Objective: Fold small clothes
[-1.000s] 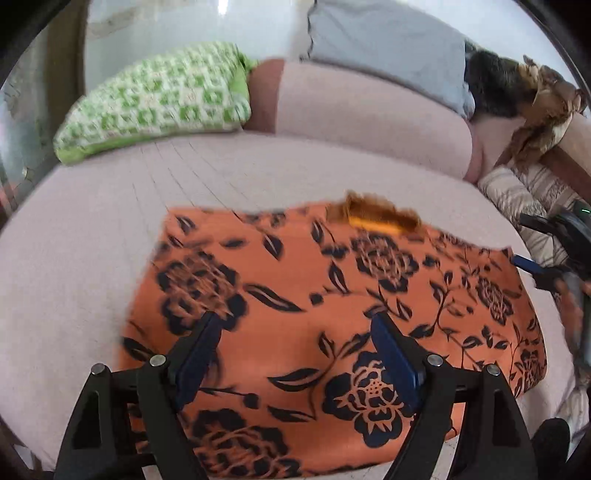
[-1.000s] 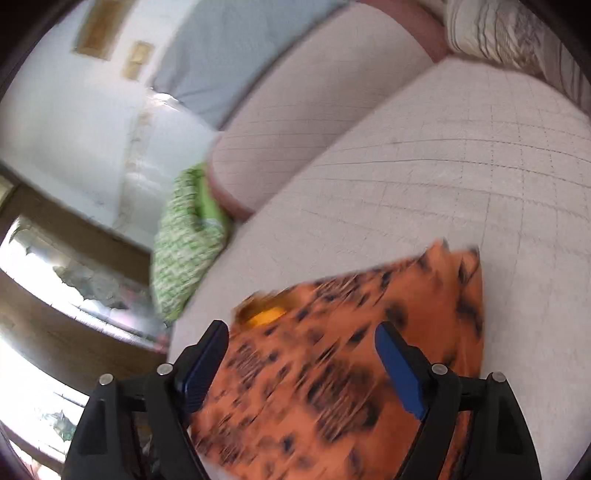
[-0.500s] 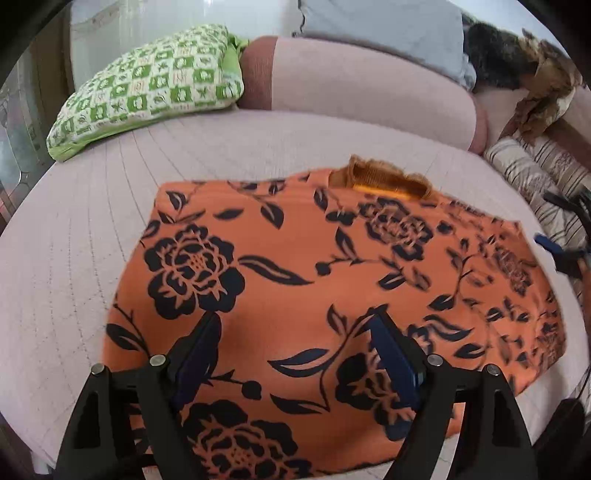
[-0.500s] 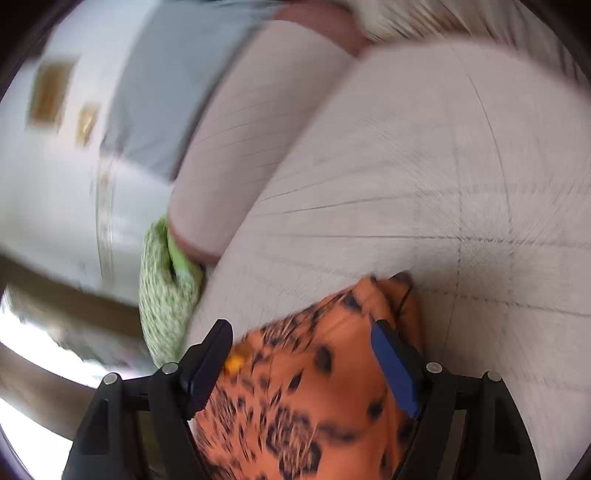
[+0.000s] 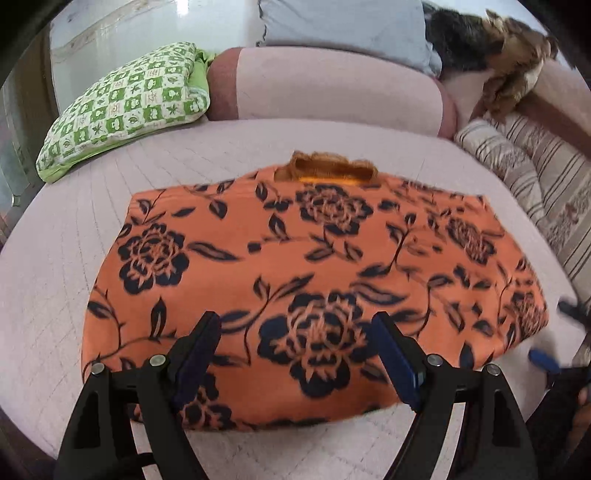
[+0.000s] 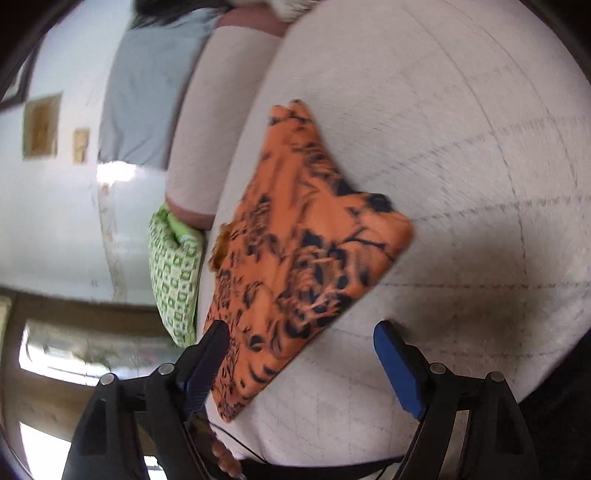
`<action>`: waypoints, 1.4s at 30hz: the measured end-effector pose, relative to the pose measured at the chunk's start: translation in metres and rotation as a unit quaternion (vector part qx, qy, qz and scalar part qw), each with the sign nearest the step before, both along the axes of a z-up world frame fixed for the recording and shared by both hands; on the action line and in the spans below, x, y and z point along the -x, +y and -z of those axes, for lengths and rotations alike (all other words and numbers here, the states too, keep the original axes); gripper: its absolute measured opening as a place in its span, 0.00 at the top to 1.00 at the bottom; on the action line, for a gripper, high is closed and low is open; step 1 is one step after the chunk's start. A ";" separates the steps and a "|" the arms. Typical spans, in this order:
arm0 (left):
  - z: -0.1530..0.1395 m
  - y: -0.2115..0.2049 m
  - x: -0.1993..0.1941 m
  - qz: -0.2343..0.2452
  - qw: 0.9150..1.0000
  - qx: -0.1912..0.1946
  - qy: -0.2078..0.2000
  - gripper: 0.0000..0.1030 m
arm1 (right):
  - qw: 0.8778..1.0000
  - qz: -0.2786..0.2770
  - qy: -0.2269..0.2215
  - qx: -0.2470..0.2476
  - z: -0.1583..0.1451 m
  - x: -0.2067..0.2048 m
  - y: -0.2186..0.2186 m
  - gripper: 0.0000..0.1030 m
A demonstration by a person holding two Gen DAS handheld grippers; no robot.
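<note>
An orange garment with a dark blue flower print [image 5: 314, 266] lies folded flat on the pale pink quilted bed cover [image 5: 59, 266]; a fuzzy orange neck piece [image 5: 328, 168] shows at its far edge. My left gripper [image 5: 297, 354] is open and empty, hovering over the garment's near edge. My right gripper [image 6: 301, 363] is open and empty, back from the garment's right side [image 6: 295, 236]; its blue tips show blurred at the right edge of the left wrist view [image 5: 546, 360].
A green and white checked pillow [image 5: 129, 107] lies at the far left. A pink bolster [image 5: 332, 92] runs along the back, with a grey pillow [image 5: 347, 26] behind it. Striped cushions [image 5: 543, 177] and brown cloth [image 5: 513, 74] lie on the right.
Both grippers have pulled back from the garment. The right gripper has swung away to the garment's right side and its view has tilted. The garment lies flatter and more spread.
</note>
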State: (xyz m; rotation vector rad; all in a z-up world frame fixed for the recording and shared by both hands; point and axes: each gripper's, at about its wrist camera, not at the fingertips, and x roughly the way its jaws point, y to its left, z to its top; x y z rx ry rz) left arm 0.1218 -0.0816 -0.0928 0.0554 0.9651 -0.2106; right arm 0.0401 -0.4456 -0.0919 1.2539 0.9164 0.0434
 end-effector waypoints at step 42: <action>0.013 -0.007 -0.028 -0.018 0.999 0.006 0.025 0.19 | 0.994 -0.008 0.035 0.098 -0.005 -0.039 -0.034 0.18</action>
